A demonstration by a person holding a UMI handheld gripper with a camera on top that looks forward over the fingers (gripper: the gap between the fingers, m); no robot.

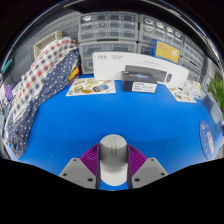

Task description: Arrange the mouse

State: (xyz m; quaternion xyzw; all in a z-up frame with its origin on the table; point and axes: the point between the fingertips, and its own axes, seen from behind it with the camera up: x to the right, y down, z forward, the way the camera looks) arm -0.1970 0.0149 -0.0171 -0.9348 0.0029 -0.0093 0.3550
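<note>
A grey-white computer mouse [113, 158] sits between my two fingers, above the blue table surface [140, 115]. My gripper [113, 162] is shut on the mouse, with the purple pads [92, 157] pressing on both of its sides. The mouse's rounded back points away from me and its lower part is hidden between the fingers.
A long white box [140, 68] lies at the far side of the blue surface, with a small white card [143, 87] in front of it. A leaflet [90, 87] lies to the left, papers [183, 94] to the right. A checked cloth [40, 78] hangs at left. Storage bins [110, 30] stand behind.
</note>
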